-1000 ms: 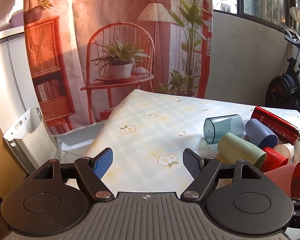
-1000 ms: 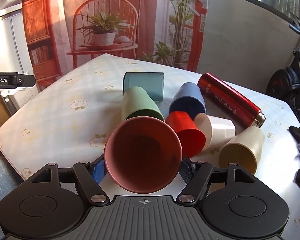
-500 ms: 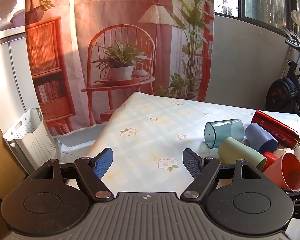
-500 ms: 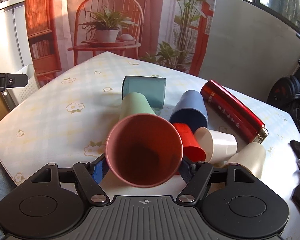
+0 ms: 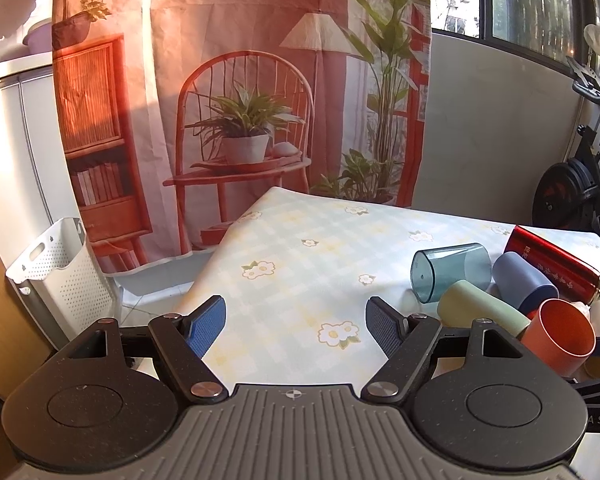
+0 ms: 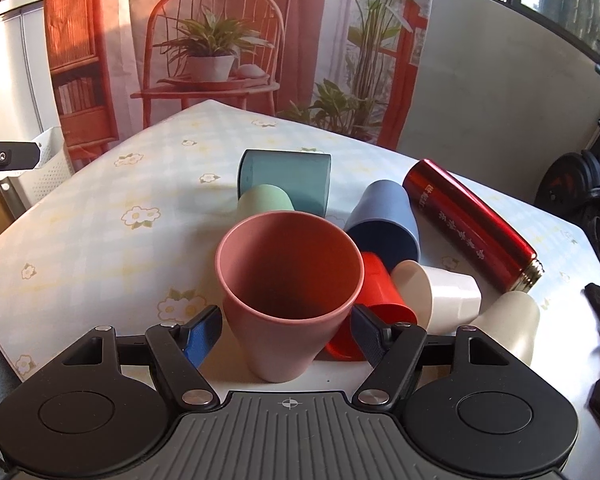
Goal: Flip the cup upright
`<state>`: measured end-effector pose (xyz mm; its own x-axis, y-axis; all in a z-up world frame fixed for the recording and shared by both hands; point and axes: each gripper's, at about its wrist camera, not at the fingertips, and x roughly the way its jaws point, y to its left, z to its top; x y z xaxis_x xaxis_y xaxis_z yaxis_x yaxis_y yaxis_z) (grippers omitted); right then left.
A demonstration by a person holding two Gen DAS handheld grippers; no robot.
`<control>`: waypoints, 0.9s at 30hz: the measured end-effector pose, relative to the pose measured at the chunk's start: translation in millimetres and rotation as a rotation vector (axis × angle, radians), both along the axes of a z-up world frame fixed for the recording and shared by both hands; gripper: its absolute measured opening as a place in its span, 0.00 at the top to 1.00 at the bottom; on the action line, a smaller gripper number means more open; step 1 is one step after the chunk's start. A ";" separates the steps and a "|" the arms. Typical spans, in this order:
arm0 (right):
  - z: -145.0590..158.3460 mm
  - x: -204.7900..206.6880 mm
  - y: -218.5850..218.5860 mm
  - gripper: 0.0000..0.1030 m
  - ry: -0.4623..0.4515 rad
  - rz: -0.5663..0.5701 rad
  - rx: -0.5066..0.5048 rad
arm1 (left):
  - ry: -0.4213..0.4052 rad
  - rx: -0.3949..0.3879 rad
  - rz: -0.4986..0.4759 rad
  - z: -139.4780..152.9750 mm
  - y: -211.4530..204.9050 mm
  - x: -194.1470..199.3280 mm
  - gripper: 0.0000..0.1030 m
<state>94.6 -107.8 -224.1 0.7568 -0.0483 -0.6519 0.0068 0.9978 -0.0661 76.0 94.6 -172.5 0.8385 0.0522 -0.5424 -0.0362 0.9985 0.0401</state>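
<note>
One flowered table (image 6: pixel 100 216) is carrying everything; near its front edge my right gripper (image 6: pixel 286 330) is clamping the pink cup (image 6: pixel 288 280), mouth up, not yet released. My left gripper (image 5: pixel 296 326) is hanging spread, holding nothing.

There are seven cups on the table (image 6: pixel 100 216): one pink cup (image 6: pixel 288 276), one red cup (image 6: pixel 376 296), one dark blue cup (image 6: pixel 384 220), one clear teal cup (image 6: pixel 288 178), one light green cup (image 6: pixel 262 202), one white cup (image 6: pixel 440 296) and one cream cup (image 6: pixel 512 320). There is one shiny red bottle (image 6: pixel 472 220). There are two claws, the right claw (image 6: pixel 287 334) and the left claw (image 5: pixel 296 330).
</note>
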 end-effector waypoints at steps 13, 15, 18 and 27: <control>22.1 -28.4 -7.5 0.21 -0.050 -0.048 0.059 | -0.045 0.020 -0.055 26.7 -14.1 -9.8 0.14; 31.2 -37.0 -11.8 0.15 -0.072 -0.068 0.062 | -0.054 0.007 -0.074 34.7 -18.4 -13.0 0.11; 47.0 -49.6 -21.7 0.05 -0.114 -0.110 0.059 | -0.061 -0.028 -0.115 46.9 -24.4 -16.2 0.06; 93.4 -81.8 -59.1 0.00 -0.221 -0.241 0.082 | -0.071 -0.077 -0.219 69.6 -53.0 -23.9 0.02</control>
